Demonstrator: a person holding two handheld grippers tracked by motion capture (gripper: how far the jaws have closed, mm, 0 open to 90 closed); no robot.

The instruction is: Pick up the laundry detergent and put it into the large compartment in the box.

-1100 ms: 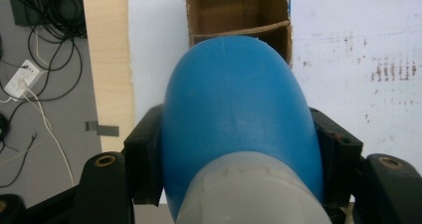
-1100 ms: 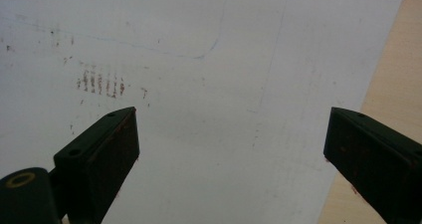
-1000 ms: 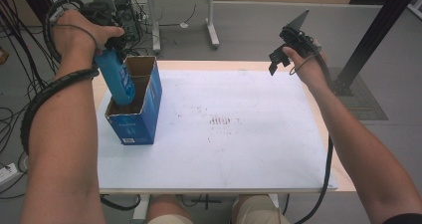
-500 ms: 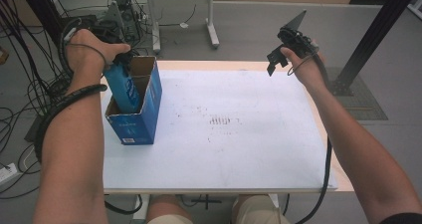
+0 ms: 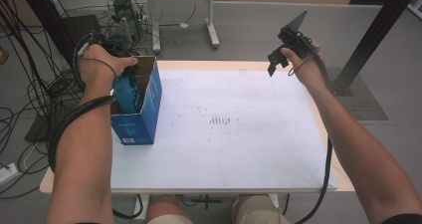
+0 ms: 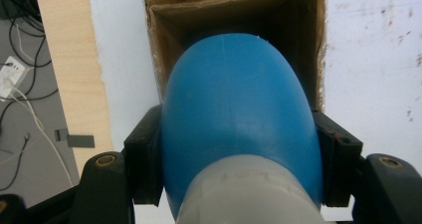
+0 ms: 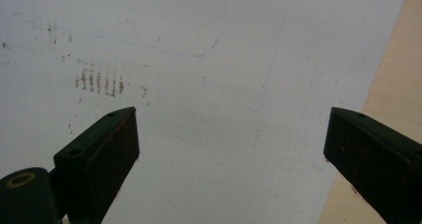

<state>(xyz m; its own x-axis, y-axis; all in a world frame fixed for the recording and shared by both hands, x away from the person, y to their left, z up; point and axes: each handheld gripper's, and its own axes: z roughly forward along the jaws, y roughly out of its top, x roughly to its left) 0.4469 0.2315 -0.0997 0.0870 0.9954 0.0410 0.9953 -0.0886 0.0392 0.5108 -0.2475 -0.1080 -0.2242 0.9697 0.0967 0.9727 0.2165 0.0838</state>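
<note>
Jaws of the left gripper (image 6: 234,179) are clamped on either side of a smooth blue plastic bottle with a grey cap end (image 6: 239,134). Its long axis runs straight ahead of the jaws, rounded base leading into the open brown mouth of a blue cardboard box (image 5: 142,112), at twelve o'clock from them. In the high view, the box stands at nine o'clock on the white-topped table (image 5: 239,154); the left hand (image 5: 99,64) sits above it, forearm reaching from six o'clock. The right gripper (image 5: 283,50), jaws wide apart and empty, hangs over the table's one o'clock corner, well apart from the box.
</note>
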